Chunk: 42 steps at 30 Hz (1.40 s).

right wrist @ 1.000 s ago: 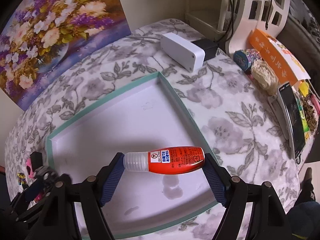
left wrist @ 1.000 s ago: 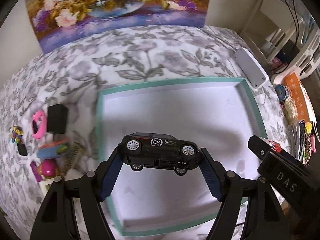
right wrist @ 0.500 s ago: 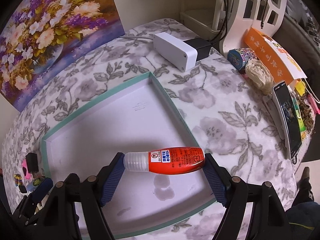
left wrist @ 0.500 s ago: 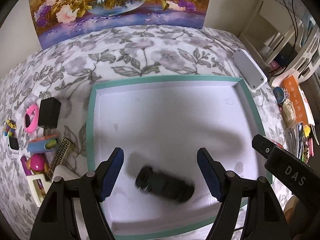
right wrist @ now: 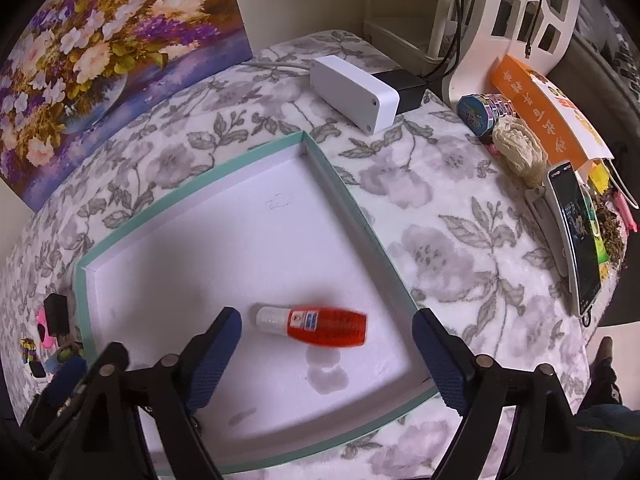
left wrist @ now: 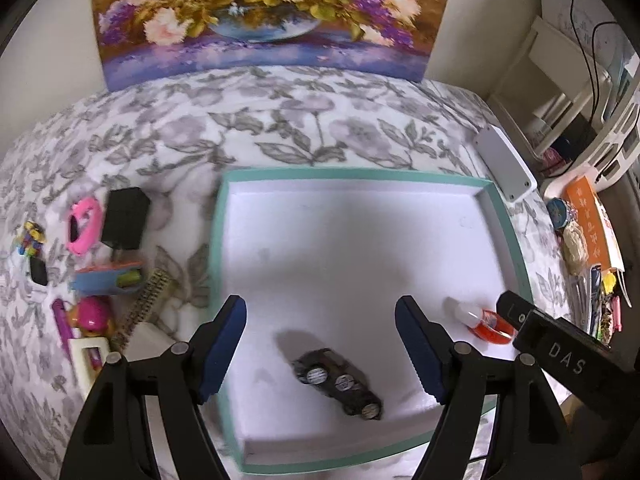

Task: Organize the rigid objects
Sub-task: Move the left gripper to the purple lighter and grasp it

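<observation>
Floral bedspread (left wrist: 280,120): tray (left wrist: 360,174) with toy car (left wrist: 338,382), bottle (right wrist: 320,326)

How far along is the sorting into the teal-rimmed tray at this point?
Done: the black toy car lies on its side in the tray, and the red bottle lies there too. In hand: nothing; the left gripper is open over the car, and the right gripper has just opened, clear of the bottle. Left: the small items heaped on the cloth beside the tray.

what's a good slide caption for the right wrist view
Open right hand-held gripper above a red bottle lying inside the teal-rimmed white tray.
</observation>
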Tool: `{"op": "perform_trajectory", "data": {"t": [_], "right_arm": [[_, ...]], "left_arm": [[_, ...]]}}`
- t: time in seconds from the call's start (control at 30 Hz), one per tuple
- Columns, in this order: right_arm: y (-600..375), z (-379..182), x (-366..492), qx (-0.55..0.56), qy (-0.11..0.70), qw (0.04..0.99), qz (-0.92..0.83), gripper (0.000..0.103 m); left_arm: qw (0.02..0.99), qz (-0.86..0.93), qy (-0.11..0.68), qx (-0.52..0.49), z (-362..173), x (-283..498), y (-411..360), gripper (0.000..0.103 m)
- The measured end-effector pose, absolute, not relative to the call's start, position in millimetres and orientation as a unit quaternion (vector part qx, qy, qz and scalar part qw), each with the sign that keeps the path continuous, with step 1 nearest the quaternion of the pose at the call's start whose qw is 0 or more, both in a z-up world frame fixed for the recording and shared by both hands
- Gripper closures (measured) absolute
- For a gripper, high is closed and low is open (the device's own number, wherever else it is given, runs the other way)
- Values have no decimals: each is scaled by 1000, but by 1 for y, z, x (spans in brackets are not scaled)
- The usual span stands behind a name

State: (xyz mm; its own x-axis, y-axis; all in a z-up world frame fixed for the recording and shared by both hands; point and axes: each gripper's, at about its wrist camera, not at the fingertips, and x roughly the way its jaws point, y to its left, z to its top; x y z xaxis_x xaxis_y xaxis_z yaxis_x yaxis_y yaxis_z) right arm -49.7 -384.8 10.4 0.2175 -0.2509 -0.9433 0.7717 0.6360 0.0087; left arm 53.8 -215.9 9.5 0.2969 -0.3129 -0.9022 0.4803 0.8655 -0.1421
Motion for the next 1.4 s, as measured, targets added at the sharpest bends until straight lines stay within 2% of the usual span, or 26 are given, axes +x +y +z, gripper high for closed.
{"op": "perform_trajectory", "data": {"t": [0.13,0.17,0.2,0.23,0.3,0.57,0.9,1.2,1.4], "right_arm": [[-374,10,-50,238,527,740,-344,12],[-372,10,-51,236,528,740,-344,9],[-368,10,-51,232,528,742,-342,1],[-366,10,-52,230,528,743,-342,0],[-357,11,-52,221,524,748,-341,0],[-329,10,-47,197,523,766,-318,0],[-295,33,-43,200,479,804,-290,0],[-235,41,-22,186,471,834,-219,0],[-202,33,-7,186,486,837,-169,0]], "left_arm": [[809,-229,537,69,14,56,-198,19],[810,-226,537,68,14,56,-195,17],[811,-220,537,67,14,57,-190,16],[814,-213,537,68,13,57,-186,16],[820,-193,534,72,10,58,-176,7],[825,-134,547,41,3,64,-131,6],[848,-61,523,-56,34,80,-42,5],[842,13,537,-36,35,92,18,5],[834,25,545,-76,33,97,56,5]]}}
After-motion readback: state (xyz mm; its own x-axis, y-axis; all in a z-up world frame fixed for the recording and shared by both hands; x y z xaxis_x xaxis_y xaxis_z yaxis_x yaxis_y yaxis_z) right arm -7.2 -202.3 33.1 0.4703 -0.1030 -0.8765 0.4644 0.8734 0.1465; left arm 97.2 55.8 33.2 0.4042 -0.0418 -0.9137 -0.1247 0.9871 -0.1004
